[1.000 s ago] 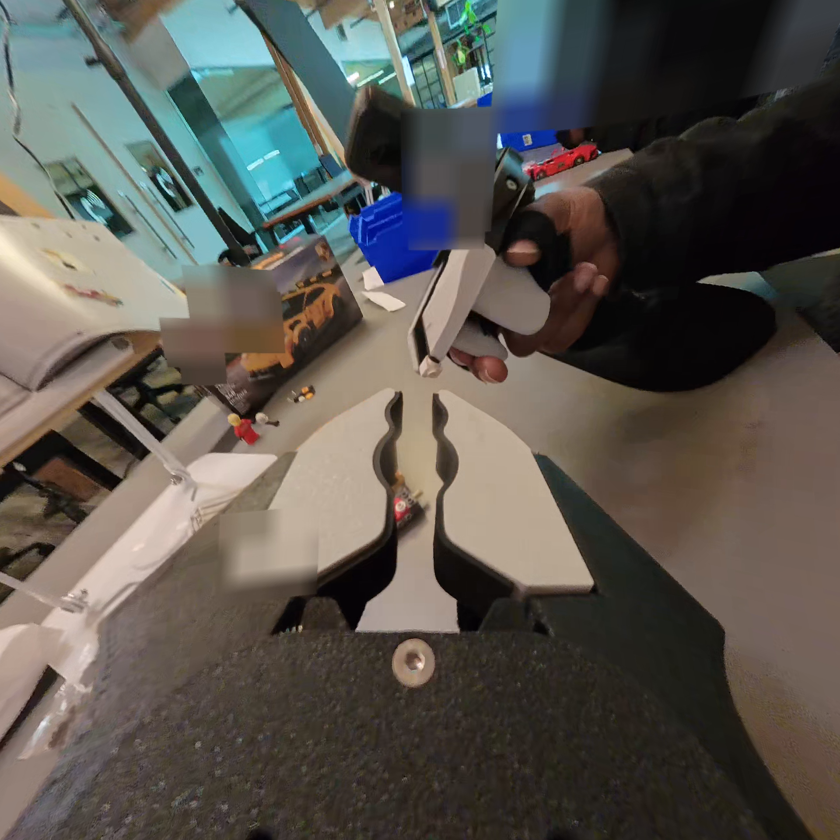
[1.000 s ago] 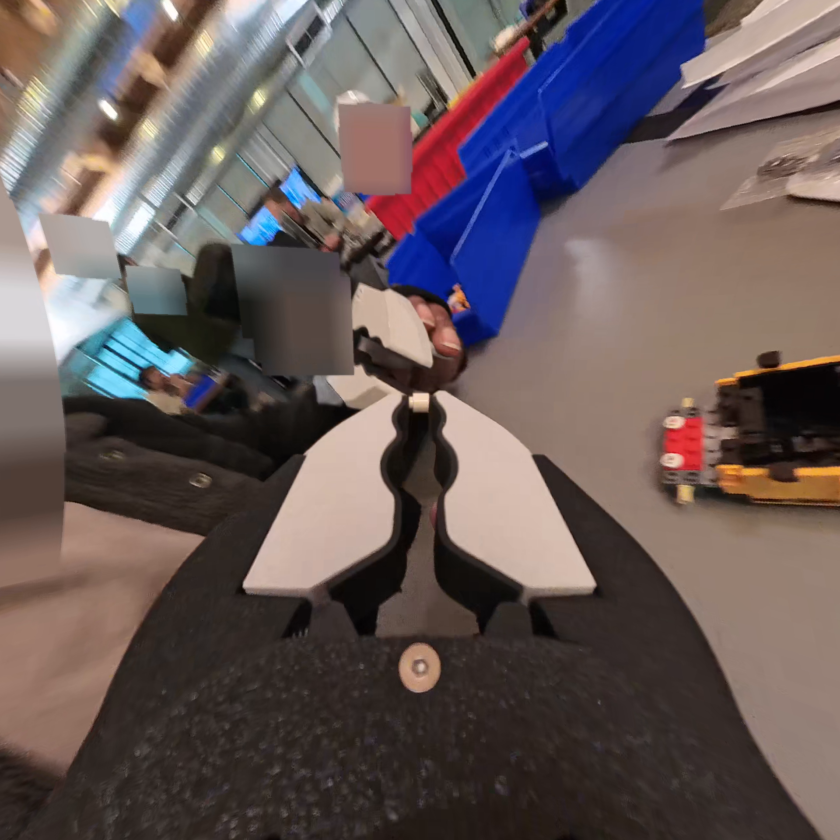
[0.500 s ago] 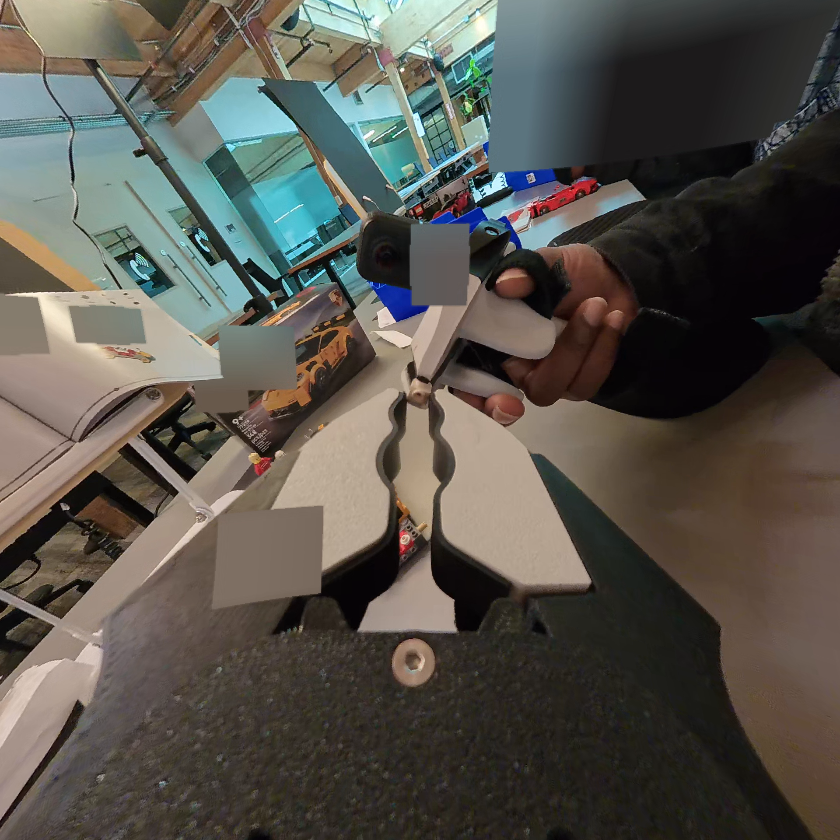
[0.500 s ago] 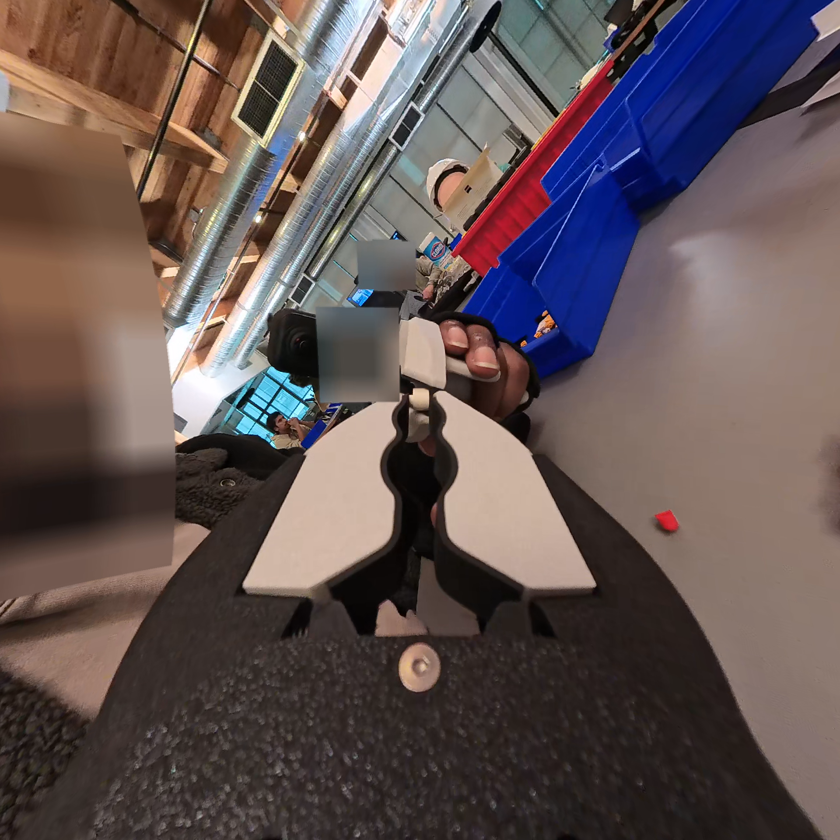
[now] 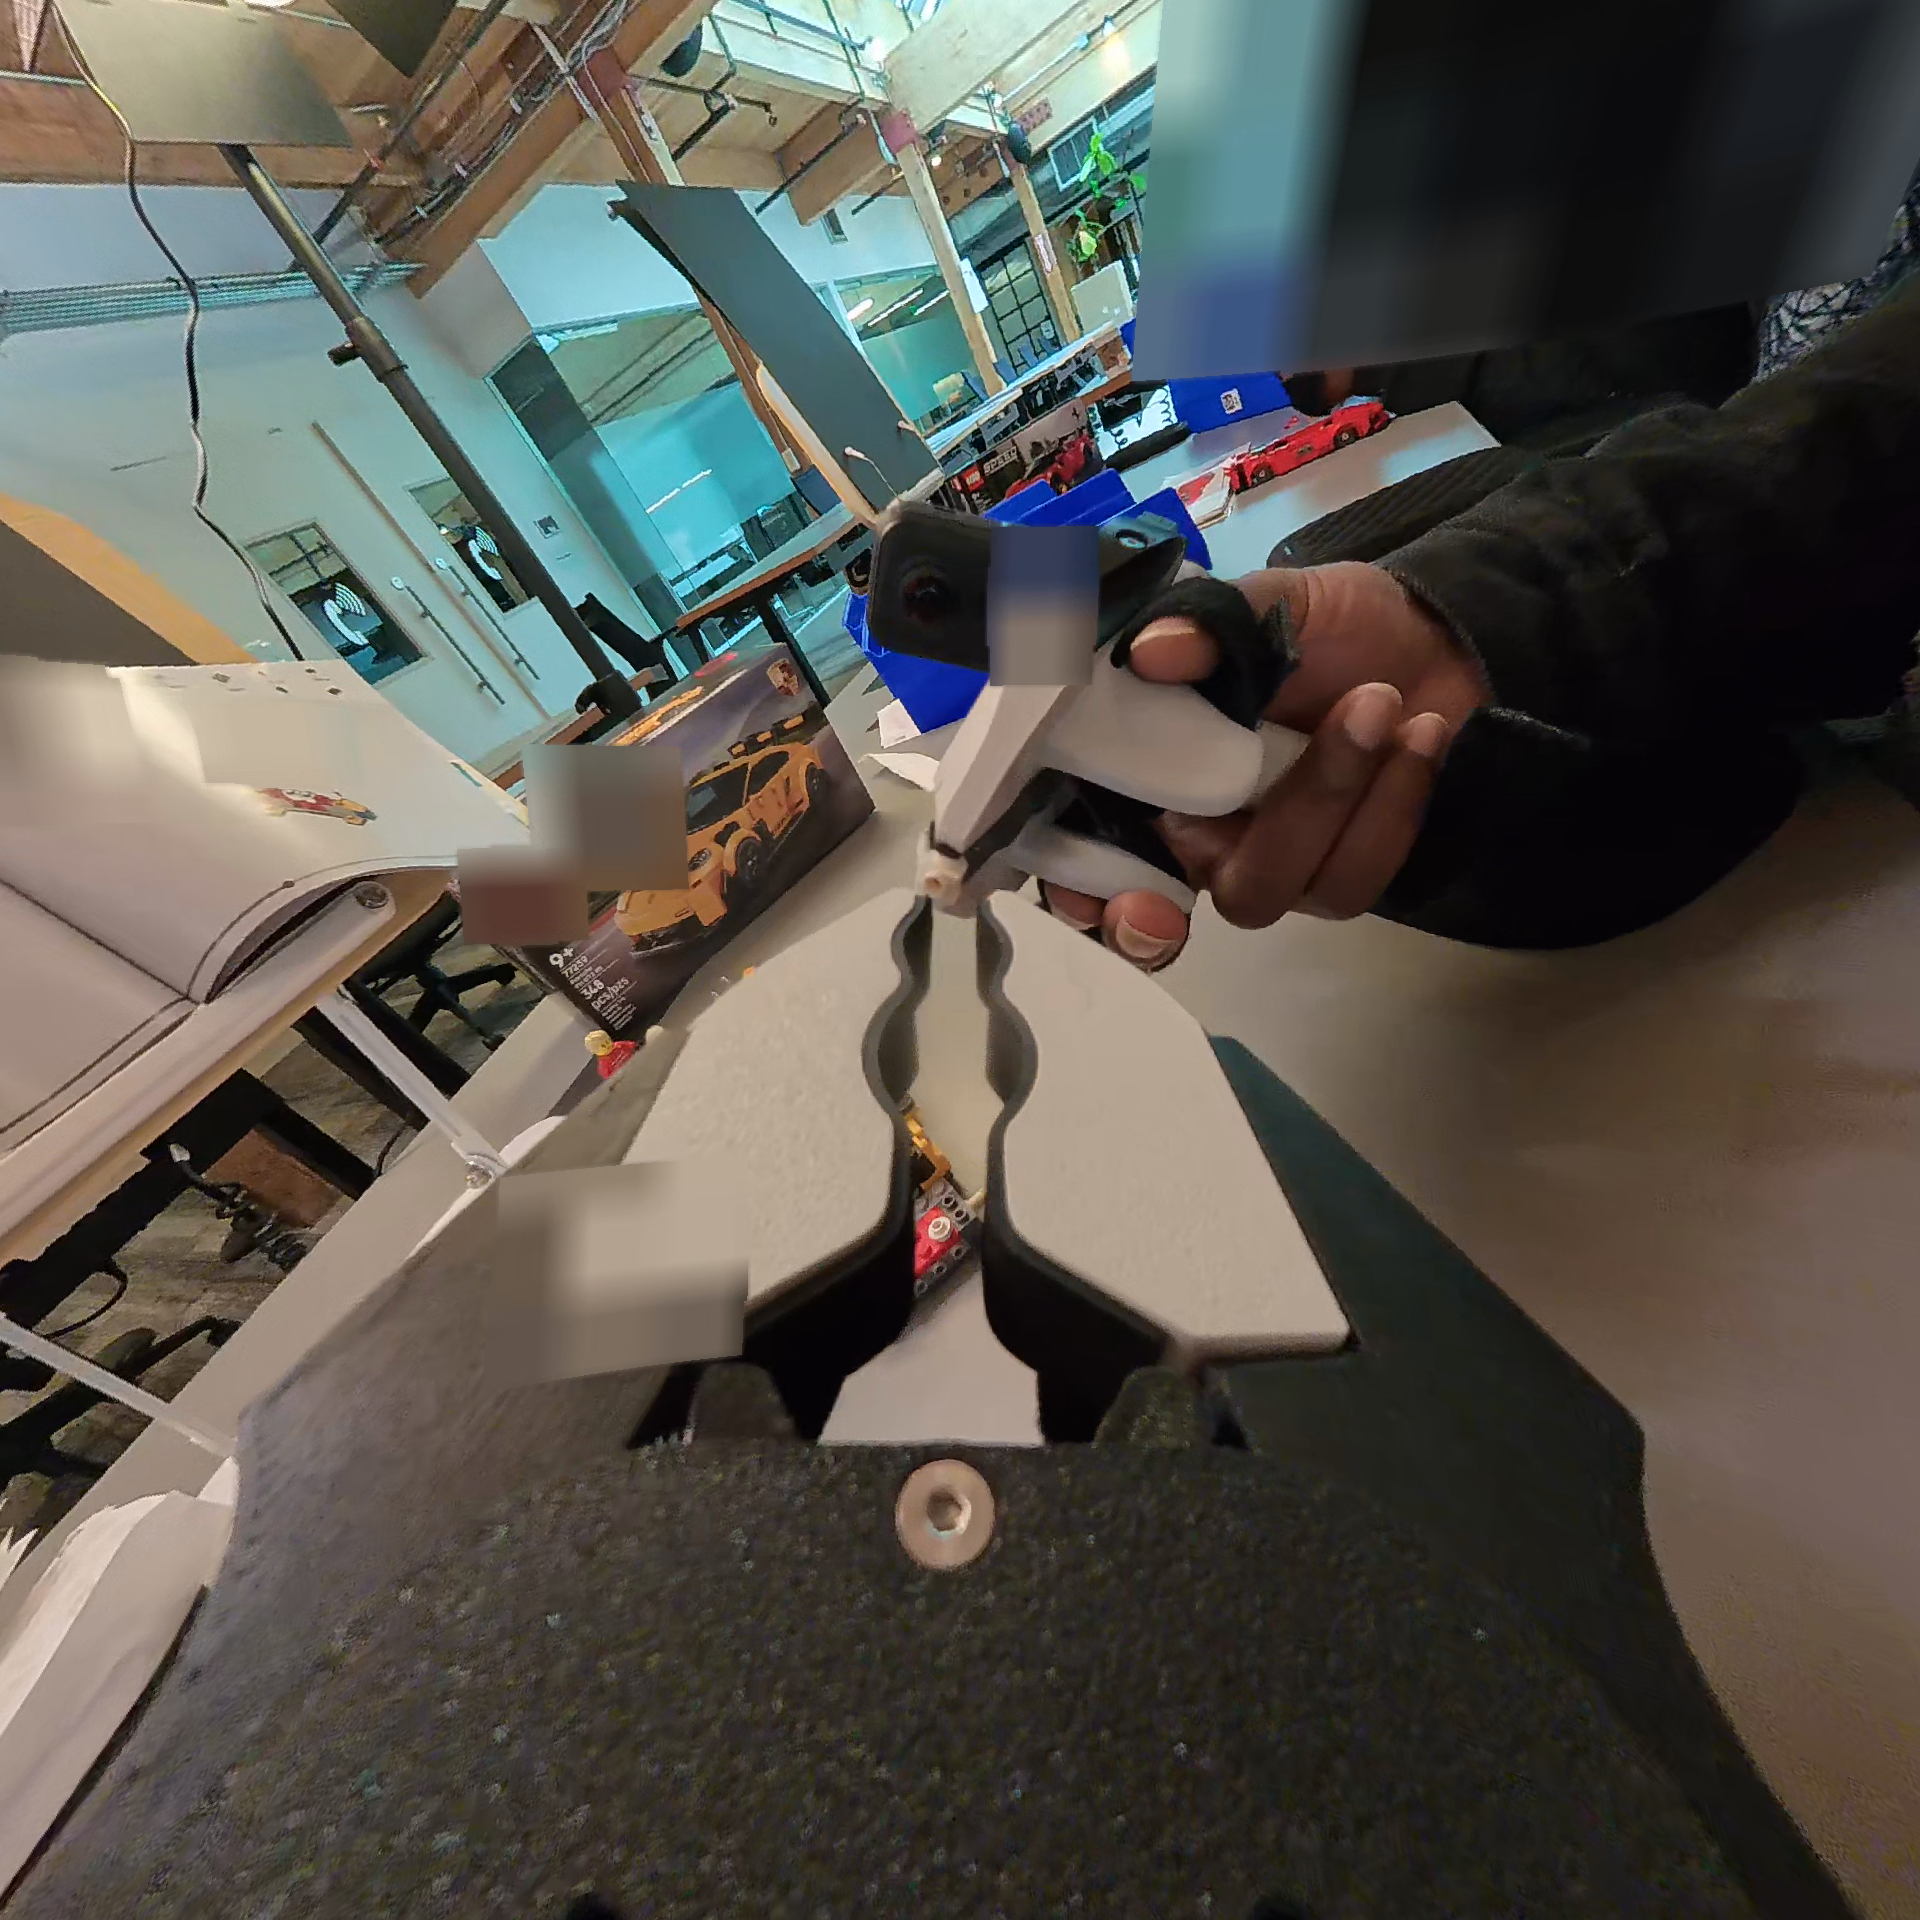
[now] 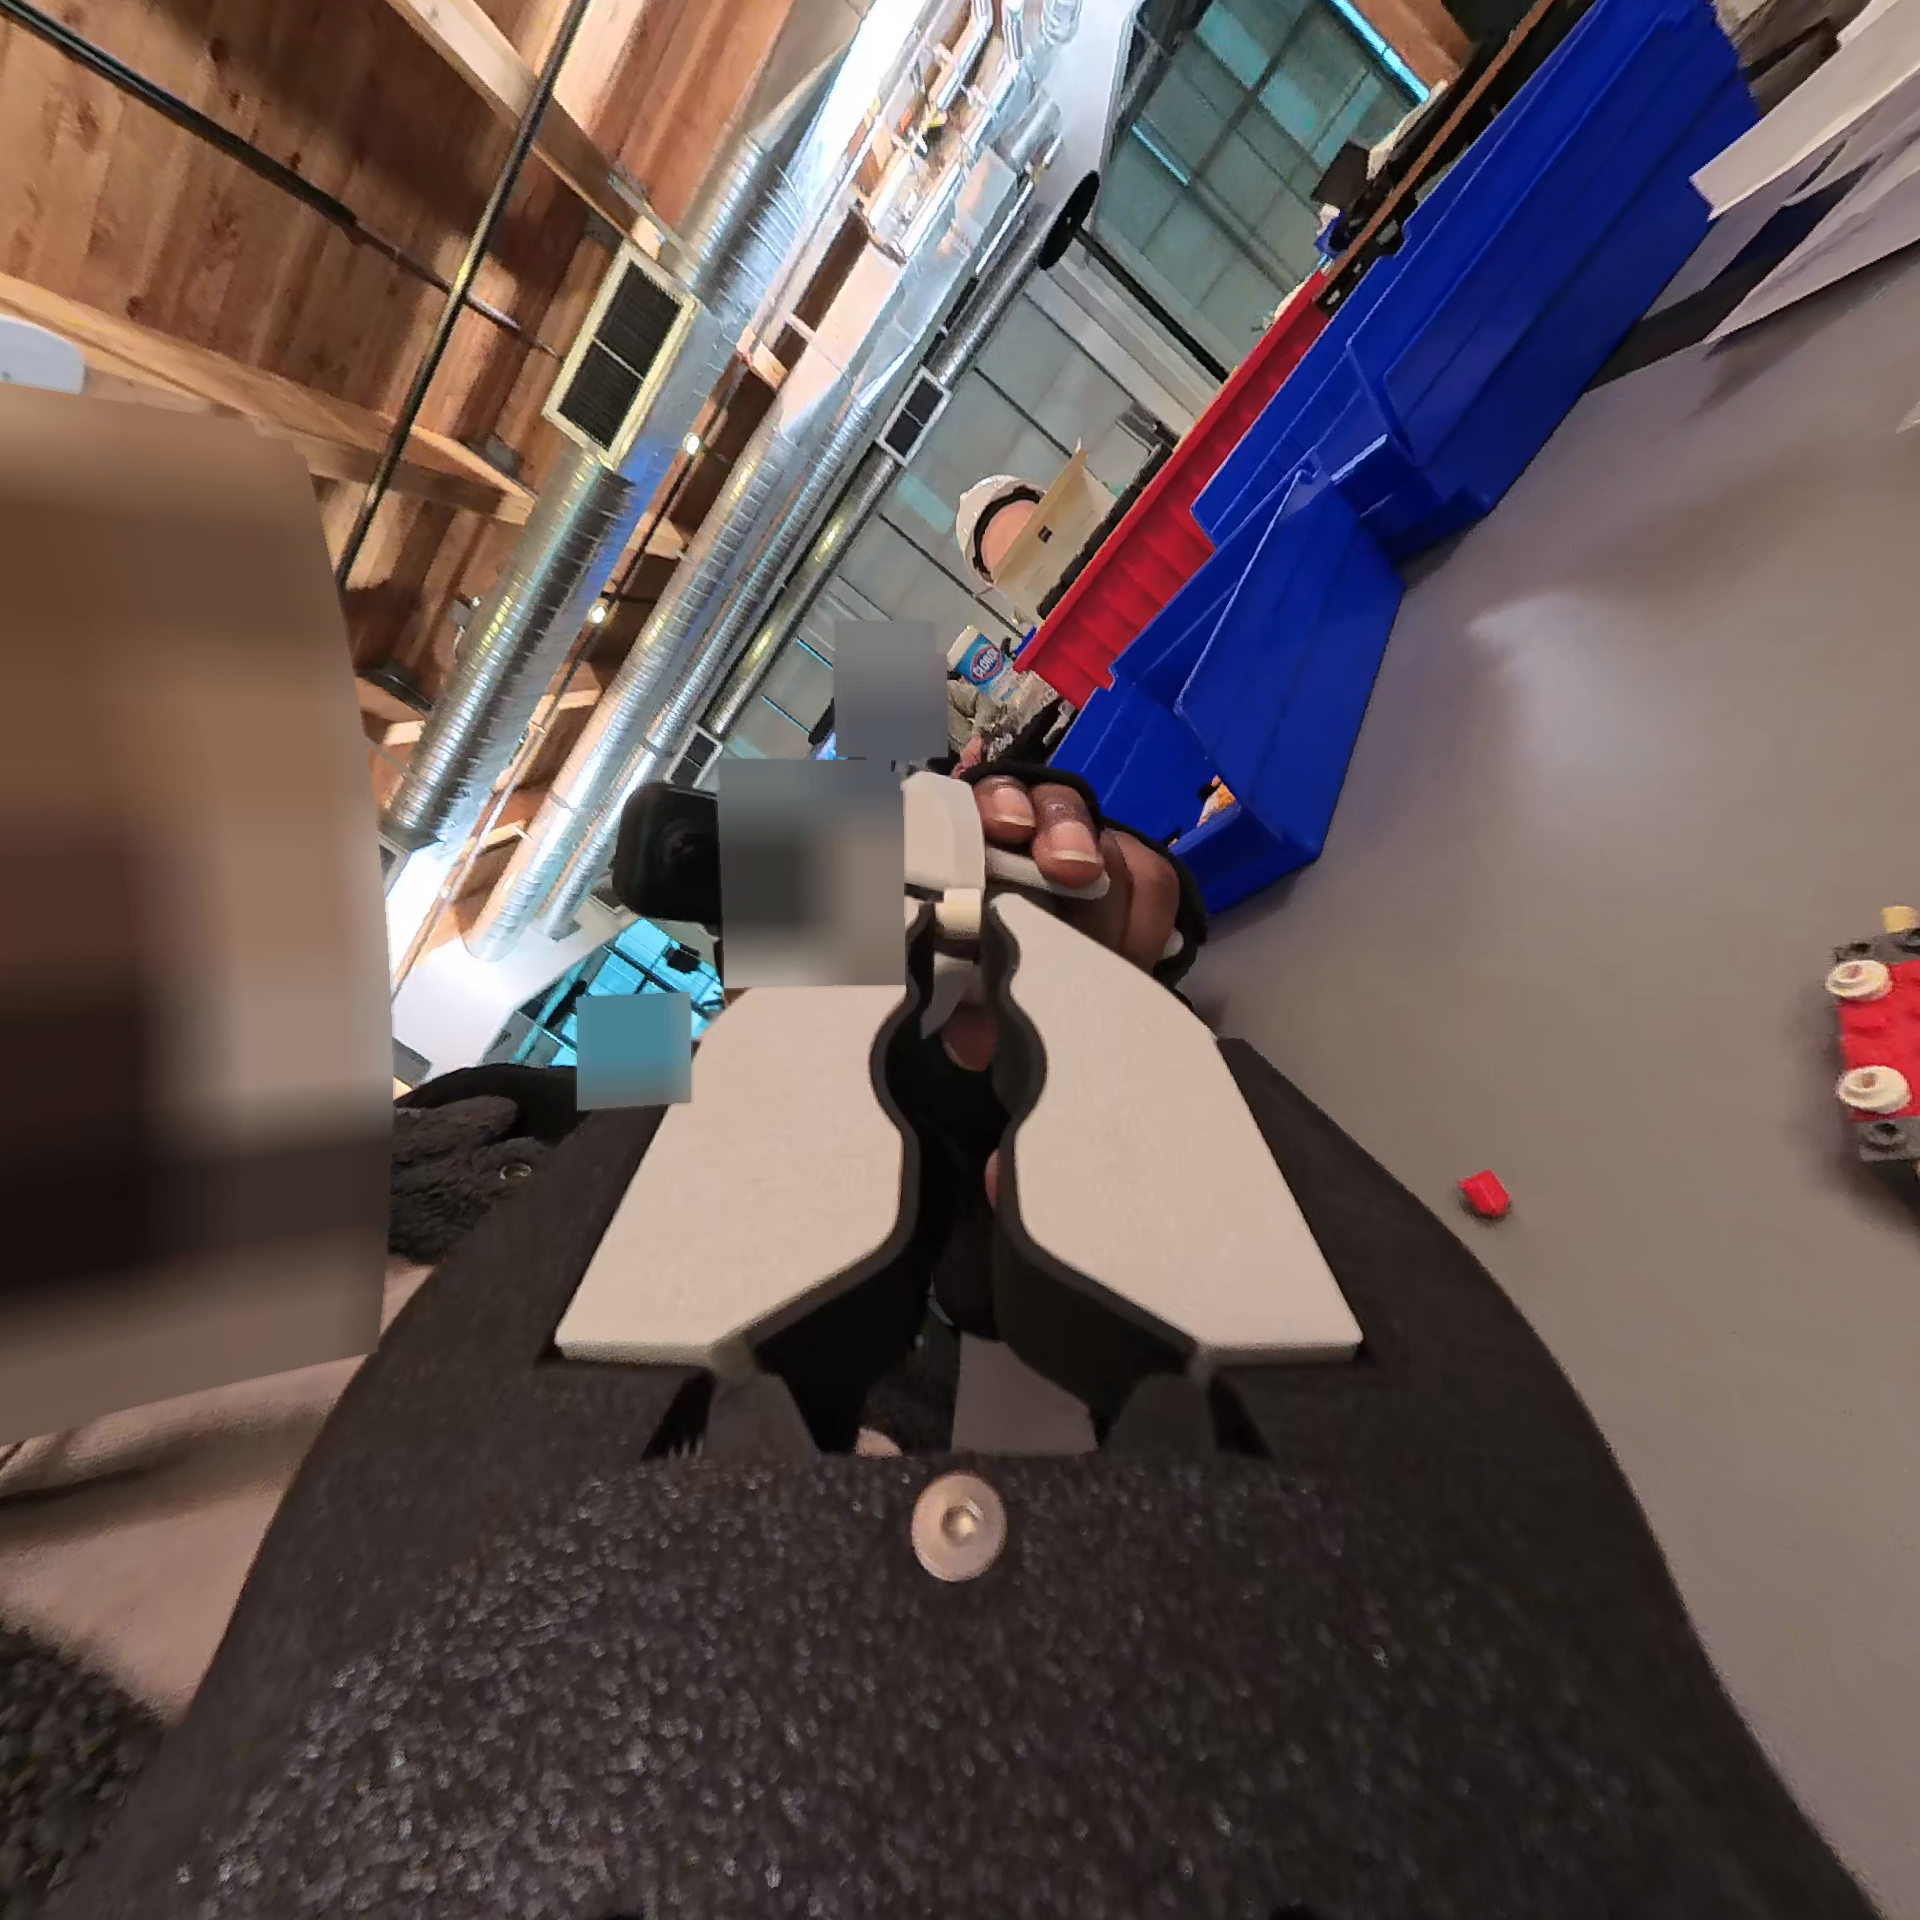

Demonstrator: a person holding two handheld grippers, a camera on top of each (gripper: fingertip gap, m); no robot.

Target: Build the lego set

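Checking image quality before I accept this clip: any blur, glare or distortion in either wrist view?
Left wrist view: sharp, strong fisheye bending; the small tan piece is crisp. Right wrist view: sharp too, tilted horizon, a soft glare patch on the grey table; mosaic patches in both.

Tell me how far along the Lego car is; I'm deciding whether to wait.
Done: a partly built car, red block with cream pegs, lies on the grey table. In hand: the right tongs pinch a small cream peg, held at the tips of the empty left tongs. Left: that peg is unfitted, a loose red piece waits, and the car looks far from finished.
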